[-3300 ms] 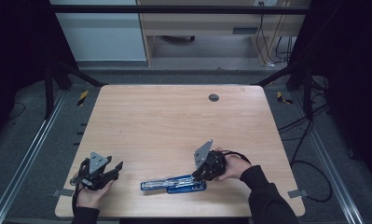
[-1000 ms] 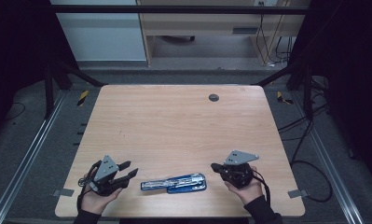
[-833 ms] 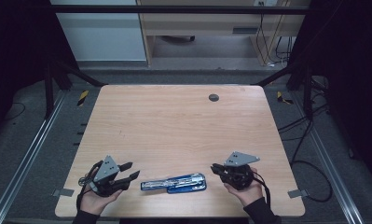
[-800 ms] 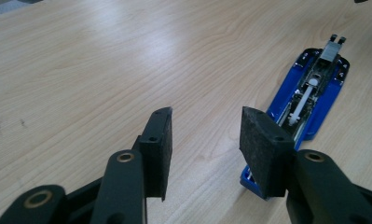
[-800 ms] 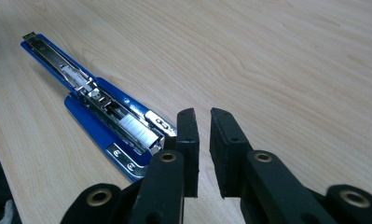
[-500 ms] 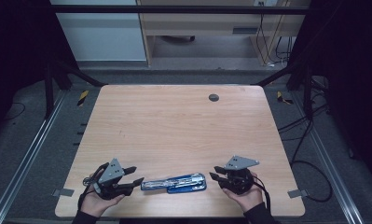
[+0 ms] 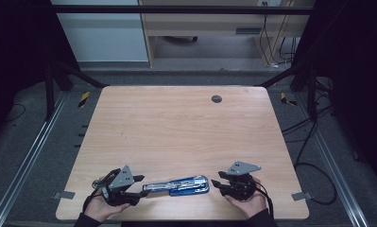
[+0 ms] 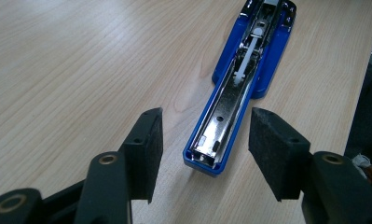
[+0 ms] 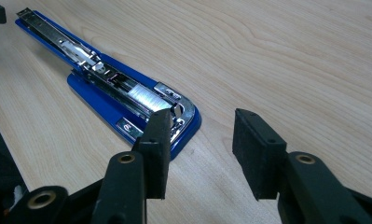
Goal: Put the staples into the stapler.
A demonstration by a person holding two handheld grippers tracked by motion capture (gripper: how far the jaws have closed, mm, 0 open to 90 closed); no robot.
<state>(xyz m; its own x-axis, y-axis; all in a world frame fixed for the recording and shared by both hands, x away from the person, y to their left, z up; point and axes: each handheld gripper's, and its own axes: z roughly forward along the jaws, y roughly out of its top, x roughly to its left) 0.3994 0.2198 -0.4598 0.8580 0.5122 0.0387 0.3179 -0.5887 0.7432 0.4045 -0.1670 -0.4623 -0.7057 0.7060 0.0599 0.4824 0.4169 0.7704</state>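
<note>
A blue stapler (image 7: 176, 185), swung open flat with its metal staple track facing up, lies near the table's front edge. My left gripper (image 7: 138, 188) points at its left end. In the left gripper view the narrow end of the stapler (image 8: 235, 93) sits between the spread pads of that gripper (image 8: 204, 144), and neither pad touches it. My right gripper (image 7: 216, 186) faces the right end. In the right gripper view the stapler's rounded end (image 9: 113, 88) lies just behind one pad of that gripper (image 9: 202, 144), with bare wood in the gap. Both grippers' jaws have just been opening.
The wooden table (image 7: 186, 132) has a dark round grommet (image 7: 217, 99) near its far edge. Metal frame rails run along both sides, and cables (image 7: 313, 165) lie on the floor to the right. The front edge is close behind both hands.
Both grippers' jaws have spread wider. The left gripper has edged in around the stapler's left end, and the right gripper has sunk a little toward the front edge. The stapler has stayed put.
</note>
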